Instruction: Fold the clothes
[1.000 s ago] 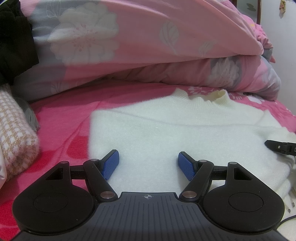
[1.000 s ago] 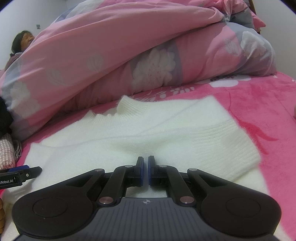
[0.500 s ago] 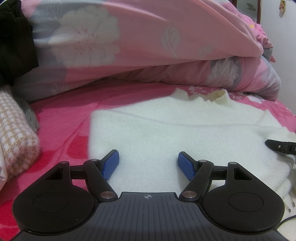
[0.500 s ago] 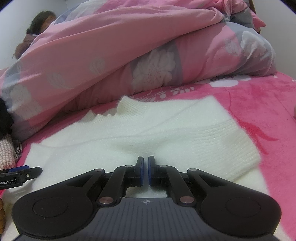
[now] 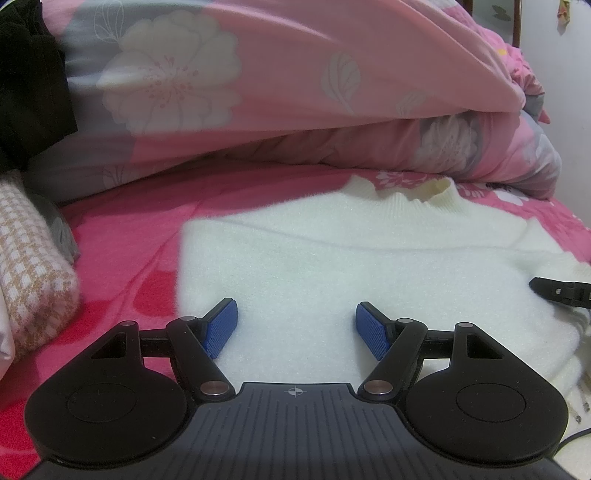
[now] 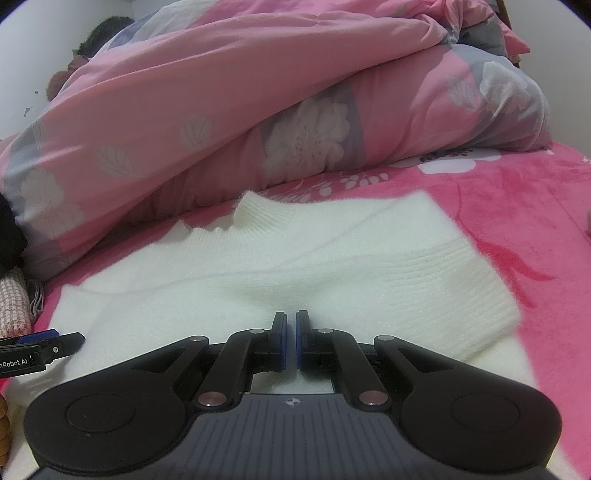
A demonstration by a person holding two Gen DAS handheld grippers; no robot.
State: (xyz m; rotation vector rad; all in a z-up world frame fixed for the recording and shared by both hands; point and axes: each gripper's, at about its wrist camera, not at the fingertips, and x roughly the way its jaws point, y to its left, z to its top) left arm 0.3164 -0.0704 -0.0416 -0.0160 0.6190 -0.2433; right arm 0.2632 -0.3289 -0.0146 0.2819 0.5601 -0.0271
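Fluffy white knitted sweater spread flat on a bright pink fleece bed cover, ribbed collar at the far edge, nearest the heaped pink and grey floral quilt. In the right wrist view, one ribbed cuff lying folded over the sweater body on the right side.

Left gripper poised low over the near left part of the sweater, jaws spread wide, blue pads apart with only white knit showing between them, nothing grasped. Right gripper low over the near middle of the sweater, jaws clenched almost together, a thin gap between the pads; whether any knit is pinched there cannot be told.

Left of the sweater, just off its edge: a rolled brown and white checked cloth with a grey fabric behind it. Beyond those, at the quilt's left end, a black garment. Behind the quilt, seen from the right wrist, the dark hair of a person near a pale wall.
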